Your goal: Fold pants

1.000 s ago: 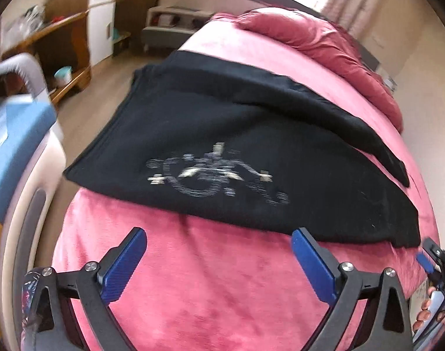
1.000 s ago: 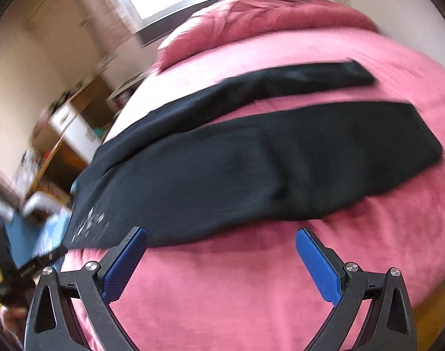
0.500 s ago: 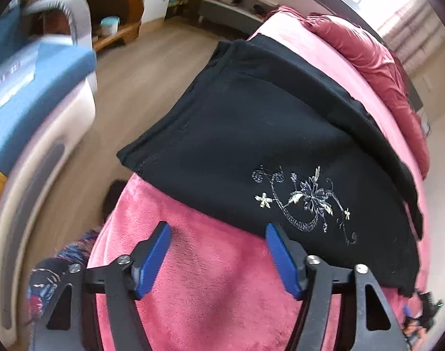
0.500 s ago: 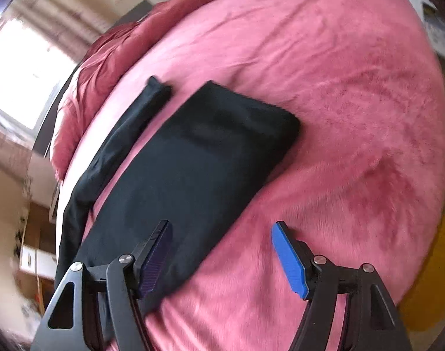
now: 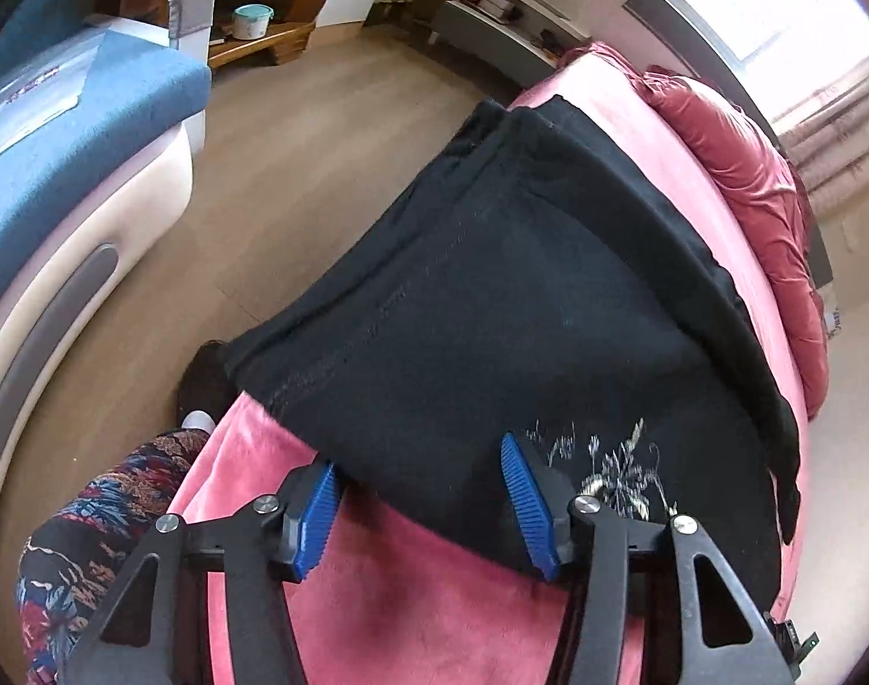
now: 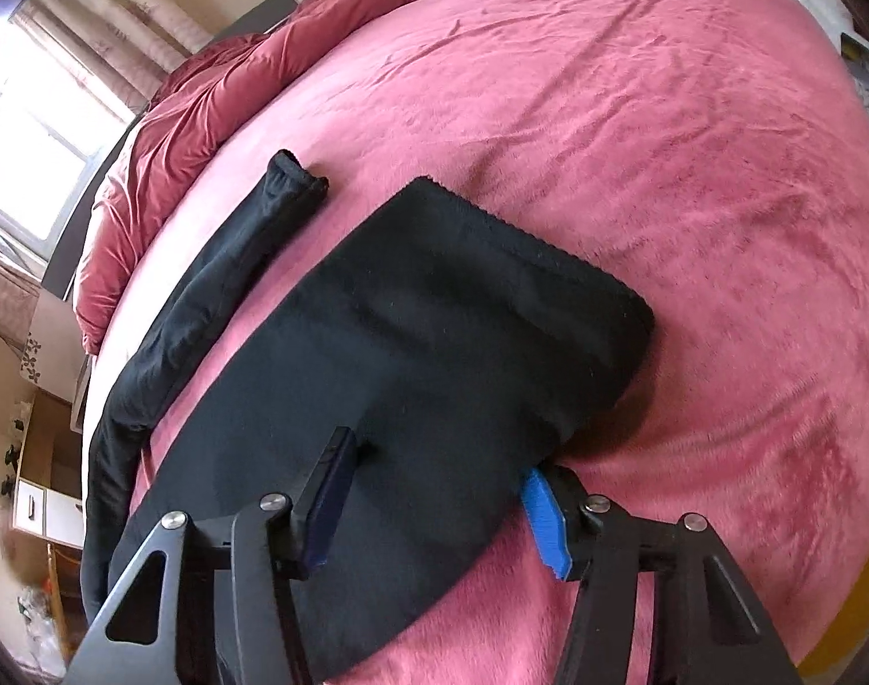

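Observation:
Black pants [image 5: 491,308] lie flat across a pink bed [image 5: 411,599], waistband overhanging the bed's left edge, a pale embroidered motif [image 5: 611,462] near the front. My left gripper [image 5: 420,499] is open, its blue pads straddling the near waist edge of the pants. In the right wrist view the near leg [image 6: 434,342] ends in a cuff, and the other leg [image 6: 217,291] lies apart behind it. My right gripper [image 6: 434,505] is open, jaws straddling the near edge of that leg.
A blue and white sofa [image 5: 63,131] stands left of the bed across wooden floor [image 5: 297,171]. A crumpled red duvet [image 6: 206,85] lies at the bed's head. Shelves and a cabinet [image 5: 491,5] line the far wall. My patterned trouser leg [image 5: 92,525] is beside the bed.
Both grippers have moved forward onto the pants' near edge, the left toward the waist end, the right toward the cuff end. Their jaws have narrowed but stay open.

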A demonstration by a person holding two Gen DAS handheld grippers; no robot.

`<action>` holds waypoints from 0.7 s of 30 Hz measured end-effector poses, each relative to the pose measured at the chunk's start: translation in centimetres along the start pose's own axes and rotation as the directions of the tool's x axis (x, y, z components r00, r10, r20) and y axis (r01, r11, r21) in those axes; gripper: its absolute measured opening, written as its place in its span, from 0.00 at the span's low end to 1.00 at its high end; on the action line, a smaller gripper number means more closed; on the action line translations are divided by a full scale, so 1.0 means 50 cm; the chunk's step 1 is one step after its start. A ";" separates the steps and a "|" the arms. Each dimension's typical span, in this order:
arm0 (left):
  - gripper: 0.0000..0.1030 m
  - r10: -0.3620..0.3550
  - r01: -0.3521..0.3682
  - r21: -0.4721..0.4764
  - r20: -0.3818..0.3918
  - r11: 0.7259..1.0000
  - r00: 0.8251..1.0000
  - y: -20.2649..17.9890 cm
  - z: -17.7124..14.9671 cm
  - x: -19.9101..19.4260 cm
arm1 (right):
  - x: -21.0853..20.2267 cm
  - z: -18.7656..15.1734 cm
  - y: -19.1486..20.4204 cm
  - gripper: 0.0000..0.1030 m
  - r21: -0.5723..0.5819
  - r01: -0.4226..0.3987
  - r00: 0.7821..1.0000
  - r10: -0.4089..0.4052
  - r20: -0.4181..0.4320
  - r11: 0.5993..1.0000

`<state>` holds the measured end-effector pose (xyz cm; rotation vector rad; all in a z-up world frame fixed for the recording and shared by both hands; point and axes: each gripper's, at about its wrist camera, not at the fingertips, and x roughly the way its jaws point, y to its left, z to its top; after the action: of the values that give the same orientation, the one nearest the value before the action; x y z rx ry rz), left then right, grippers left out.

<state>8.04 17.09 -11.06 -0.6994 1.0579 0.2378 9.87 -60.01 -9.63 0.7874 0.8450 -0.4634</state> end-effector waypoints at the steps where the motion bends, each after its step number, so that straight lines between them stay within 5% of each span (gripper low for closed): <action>1: 0.48 0.005 -0.005 -0.001 0.008 1.000 1.000 -0.002 0.002 0.001 | 0.001 0.002 0.003 0.50 -0.005 0.006 1.000 -0.006 0.001 1.000; 2: 0.32 0.018 -0.018 0.001 0.014 1.000 1.000 -0.003 0.005 0.002 | 0.004 0.005 0.007 0.47 -0.012 0.014 1.000 -0.014 0.002 1.000; 4: 0.18 0.035 -0.035 -0.001 0.031 0.999 0.999 0.001 0.009 -0.001 | 0.006 0.012 0.014 0.25 -0.031 0.018 1.000 -0.018 0.004 0.999; 5: 0.11 0.029 -0.028 -0.011 0.039 1.000 0.999 0.003 0.012 -0.007 | 0.005 0.016 0.018 0.22 -0.040 0.009 1.000 -0.009 -0.002 0.999; 21: 0.06 -0.075 0.064 0.077 0.152 0.995 0.985 -0.012 -0.005 -0.160 | -0.112 0.059 0.048 0.15 -0.169 0.021 0.996 -0.007 0.086 0.985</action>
<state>4.24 17.63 -4.04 -0.6411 0.8878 0.1898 9.52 -60.42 -2.86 0.6014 0.7998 -0.4282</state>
